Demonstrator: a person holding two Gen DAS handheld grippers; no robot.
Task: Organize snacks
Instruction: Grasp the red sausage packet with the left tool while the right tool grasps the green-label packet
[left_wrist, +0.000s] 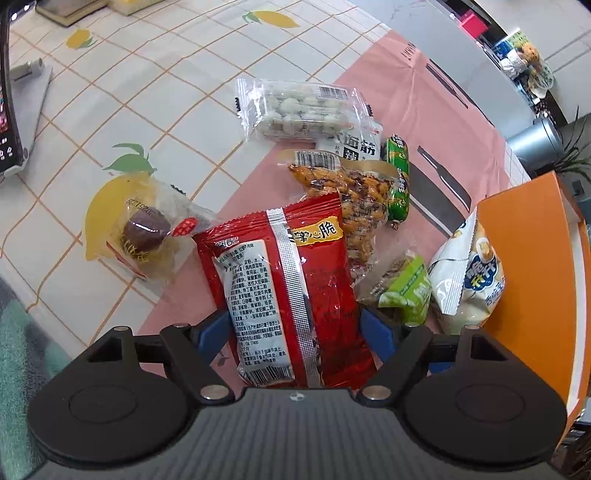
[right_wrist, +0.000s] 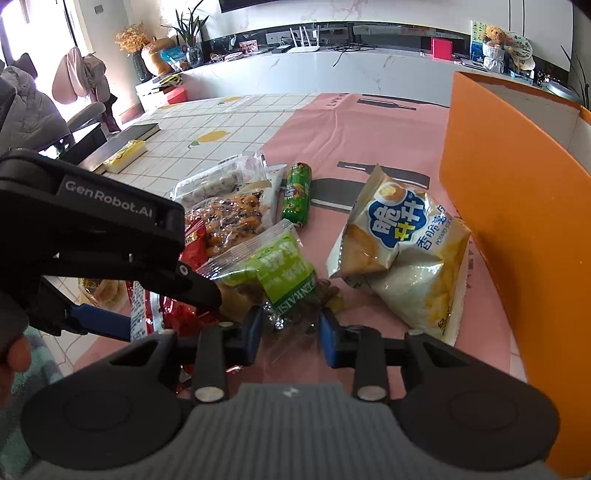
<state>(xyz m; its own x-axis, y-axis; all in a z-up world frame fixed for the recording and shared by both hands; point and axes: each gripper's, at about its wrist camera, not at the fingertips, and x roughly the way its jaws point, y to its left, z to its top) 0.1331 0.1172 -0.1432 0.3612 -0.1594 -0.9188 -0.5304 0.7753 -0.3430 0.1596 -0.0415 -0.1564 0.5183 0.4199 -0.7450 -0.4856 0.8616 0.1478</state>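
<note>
My left gripper stands with its blue fingers on both sides of a red snack packet, which lies between them on the pink mat. My right gripper has its fingers on both sides of the clear end of a green snack packet. Whether either packet is pinched I cannot tell. Further on lie a brown nut packet, a green sausage, a clear tray of white balls and a white chips bag. A clear-wrapped date sweet lies to the left.
An orange box stands at the right, next to the chips bag. The left gripper's black body fills the left of the right wrist view. A phone on a stand is at the far left, and books at the table's far edge.
</note>
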